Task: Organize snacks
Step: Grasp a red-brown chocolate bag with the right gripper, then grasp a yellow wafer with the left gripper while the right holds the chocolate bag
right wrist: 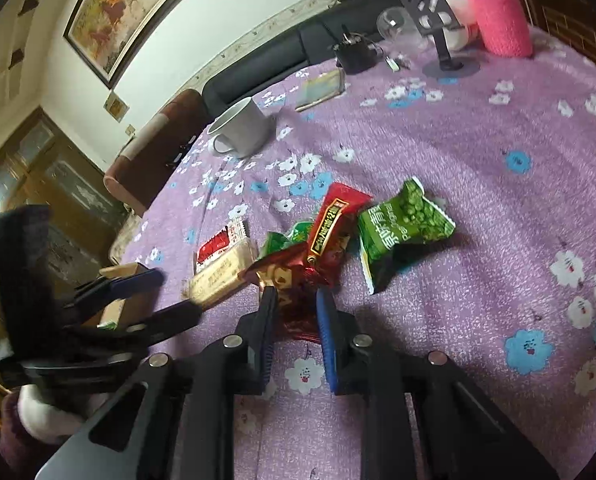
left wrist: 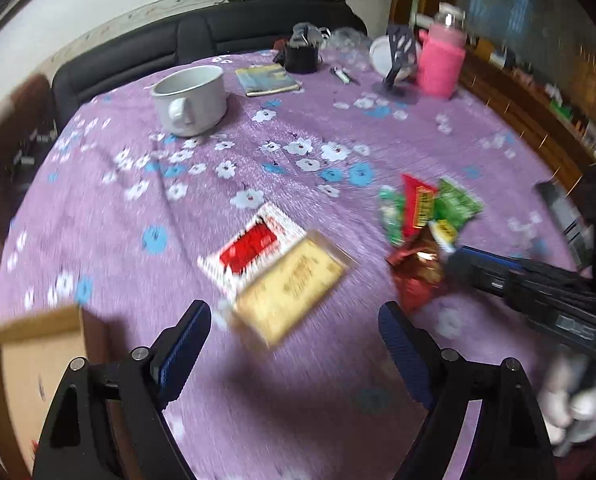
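- Right now your right gripper (right wrist: 296, 300) has its two blue-padded fingers pressed onto a shiny dark red foil snack packet (right wrist: 294, 280), pinching its near end against the purple flowered tablecloth (right wrist: 478, 208).
- Just beyond that packet lies a small heap of snacks: a long red wrapper with a yellow label (right wrist: 330, 224), a green pea packet with a crimped edge (right wrist: 398, 228) to its right, and a smaller green packet (right wrist: 286, 240) partly tucked under on the left.
- Your left gripper (left wrist: 294, 320) hovers with its fingers spread wide apart, holding nothing.
- Between and just ahead of those fingers lies a flat yellow packet (left wrist: 294, 288), overlapping a red and white packet (left wrist: 250, 248) behind it; both look blurred.
- An open brown cardboard box (left wrist: 30, 360) sits at the table's near left edge, beside your left gripper.
- Farther back stand a white mug (left wrist: 190, 100), a small booklet (left wrist: 266, 80), a black holder (left wrist: 302, 56) and a pink covered bottle (left wrist: 442, 64).
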### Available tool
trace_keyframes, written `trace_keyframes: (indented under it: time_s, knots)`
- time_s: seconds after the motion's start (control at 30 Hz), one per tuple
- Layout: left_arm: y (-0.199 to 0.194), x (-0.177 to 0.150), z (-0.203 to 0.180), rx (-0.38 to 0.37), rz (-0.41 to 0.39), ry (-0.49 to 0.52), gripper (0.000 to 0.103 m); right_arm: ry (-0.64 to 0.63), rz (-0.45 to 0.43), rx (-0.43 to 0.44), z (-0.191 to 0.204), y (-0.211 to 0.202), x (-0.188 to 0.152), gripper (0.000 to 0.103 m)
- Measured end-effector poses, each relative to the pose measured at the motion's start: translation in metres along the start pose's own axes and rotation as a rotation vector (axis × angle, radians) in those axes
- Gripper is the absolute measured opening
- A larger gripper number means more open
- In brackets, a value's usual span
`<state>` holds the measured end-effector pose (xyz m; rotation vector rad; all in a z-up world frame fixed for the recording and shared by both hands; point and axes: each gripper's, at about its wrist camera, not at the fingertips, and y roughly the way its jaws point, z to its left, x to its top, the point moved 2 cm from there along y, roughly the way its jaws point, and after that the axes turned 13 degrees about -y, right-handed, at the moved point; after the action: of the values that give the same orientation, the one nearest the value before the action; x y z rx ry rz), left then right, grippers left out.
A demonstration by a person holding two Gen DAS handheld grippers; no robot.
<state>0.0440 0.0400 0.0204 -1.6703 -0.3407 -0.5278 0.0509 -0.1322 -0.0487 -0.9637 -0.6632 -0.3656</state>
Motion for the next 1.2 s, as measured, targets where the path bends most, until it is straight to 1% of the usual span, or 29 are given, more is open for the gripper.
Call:
trace_keyframes:
  time_s: [0.07, 0.13, 0.17, 0.2, 0.23, 0.27, 0.3, 0.33, 0.37, 0.4, 0.43, 0.47, 0.5, 0.57, 0.6, 0.67, 0.73, 0.87, 0.9, 0.93, 0.97, 1.0, 1.07, 1.1, 1.2]
  knots:
    - [0.014, 0.005, -0.004, 0.048, -0.004, 0.049, 0.089, 0.011, -0.008, 0.014, -0.002, -0.002, 0.002, 0.02]
    - [0.024, 0.005, -0.007, 0.071, 0.003, 0.078, 0.089, 0.003, -0.014, 0.009, 0.0, -0.004, 0.003, 0.021]
    - [0.029, 0.003, -0.009, 0.074, 0.018, 0.091, 0.087, -0.001, -0.017, 0.011, 0.001, -0.004, 0.003, 0.022]
    - [0.03, 0.001, -0.009, 0.045, 0.027, 0.087, 0.077, -0.004, -0.016, 0.015, 0.002, -0.004, 0.003, 0.025]
    - [0.028, 0.0, -0.009, 0.024, 0.038, 0.082, 0.065, -0.005, -0.014, 0.016, 0.003, -0.003, 0.003, 0.028]
    - [0.026, -0.002, -0.009, 0.005, 0.054, 0.077, 0.048, -0.005, -0.012, 0.016, 0.003, -0.003, 0.002, 0.029]
    - [0.023, -0.005, -0.01, -0.019, 0.078, 0.069, 0.042, -0.004, -0.009, 0.017, 0.003, -0.002, 0.002, 0.031]
    - [0.02, -0.009, -0.013, -0.02, 0.089, 0.074, 0.04, -0.002, -0.006, 0.018, 0.003, -0.001, 0.001, 0.032]
    - [0.017, -0.015, -0.015, -0.014, 0.093, 0.087, 0.04, 0.002, -0.005, 0.018, 0.002, -0.001, 0.0, 0.033]
    - [0.012, -0.021, -0.017, -0.012, 0.084, 0.104, 0.04, 0.005, -0.005, 0.017, 0.002, -0.001, 0.0, 0.036]
    - [0.009, -0.024, -0.018, -0.019, 0.093, 0.104, 0.04, 0.007, -0.006, 0.016, 0.002, -0.001, 0.0, 0.04]
    - [0.006, -0.028, -0.017, -0.035, 0.108, 0.091, 0.04, 0.008, -0.01, 0.015, 0.002, -0.001, 0.0, 0.042]
    - [0.002, -0.031, -0.017, -0.041, 0.104, 0.078, 0.04, 0.008, -0.014, 0.016, 0.002, -0.001, 0.0, 0.045]
    - [-0.003, -0.031, -0.018, -0.037, 0.076, 0.07, 0.041, 0.002, -0.031, 0.013, 0.004, 0.0, 0.002, 0.046]
    - [-0.003, -0.03, -0.018, -0.034, 0.066, 0.073, 0.043, -0.003, -0.035, 0.014, 0.005, 0.001, 0.003, 0.046]
    - [0.002, -0.027, -0.02, -0.005, 0.052, 0.078, 0.064, -0.021, -0.032, 0.014, 0.009, 0.005, 0.004, 0.046]
    - [0.01, -0.026, -0.023, 0.025, 0.039, 0.091, 0.067, -0.049, -0.015, 0.007, 0.015, 0.012, 0.004, 0.047]
    - [0.014, -0.025, -0.019, -0.007, 0.036, 0.053, 0.067, -0.102, 0.019, -0.019, 0.025, 0.022, 0.003, 0.047]
    - [0.015, -0.023, -0.019, -0.021, 0.038, 0.045, 0.06, -0.113, 0.03, -0.026, 0.026, 0.025, 0.003, 0.047]
    - [0.014, -0.024, -0.02, -0.025, 0.031, 0.042, 0.044, -0.116, 0.042, -0.031, 0.026, 0.028, 0.003, 0.047]
    - [0.013, -0.025, -0.021, -0.009, 0.023, 0.046, 0.035, -0.115, 0.049, -0.032, 0.025, 0.03, 0.002, 0.047]
    - [0.012, -0.025, -0.022, -0.006, 0.02, 0.042, 0.035, -0.111, 0.056, -0.03, 0.024, 0.032, 0.002, 0.045]
    - [0.011, -0.027, -0.022, -0.008, 0.014, 0.025, 0.035, -0.1, 0.058, -0.029, 0.021, 0.032, 0.002, 0.027]
    - [0.01, -0.028, -0.022, -0.01, 0.013, 0.017, 0.035, -0.092, 0.065, -0.018, 0.02, 0.033, 0.001, 0.026]
    - [0.006, -0.032, -0.019, -0.028, 0.017, -0.009, 0.035, -0.09, 0.046, -0.017, 0.02, 0.027, 0.001, 0.024]
